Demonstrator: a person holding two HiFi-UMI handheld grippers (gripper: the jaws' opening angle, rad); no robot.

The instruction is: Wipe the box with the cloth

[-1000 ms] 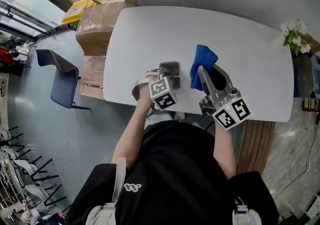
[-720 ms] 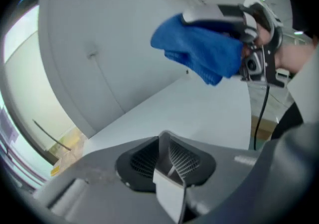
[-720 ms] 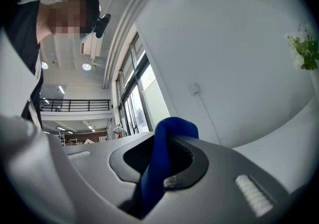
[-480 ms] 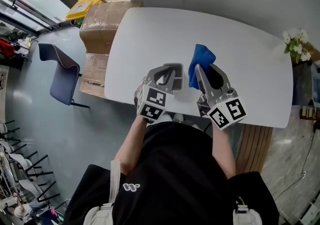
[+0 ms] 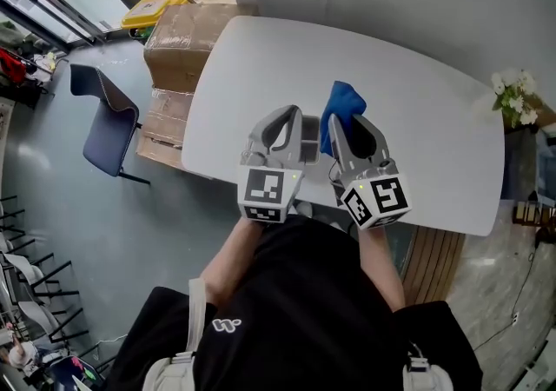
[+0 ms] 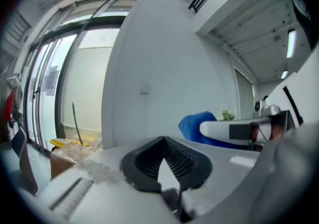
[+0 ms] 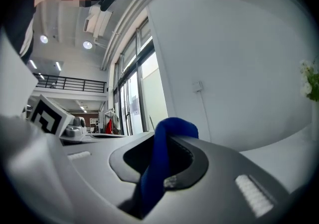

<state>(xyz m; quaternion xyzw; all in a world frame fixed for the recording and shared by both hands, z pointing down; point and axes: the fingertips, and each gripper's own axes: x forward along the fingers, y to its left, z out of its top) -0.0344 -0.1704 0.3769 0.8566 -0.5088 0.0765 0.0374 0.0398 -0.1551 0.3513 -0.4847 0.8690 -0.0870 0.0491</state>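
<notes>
Both above the white table (image 5: 426, 102): right claw (image 5: 342, 120) pinches the blue cloth (image 5: 342, 101); left claw (image 5: 291, 116) pressed together, empty.

Over the near edge of the table (image 5: 417, 111), the left gripper (image 5: 285, 120) and right gripper (image 5: 347, 124) sit side by side, with the box (image 5: 307, 148) between them. The cloth (image 5: 341, 102) sits in the right gripper's jaws, toward the table's middle. Cardboard boxes (image 5: 182, 42) stand against the table's left end, with a chair (image 5: 106, 124) beyond them. Flowers (image 5: 512, 94) stand at its right end.

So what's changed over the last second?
The left gripper and right gripper rose toward the head camera and drew closer together, the blue cloth travelling with the right one. Unchanged: right fingers clamped on the cloth, left fingers shut, empty.
</notes>
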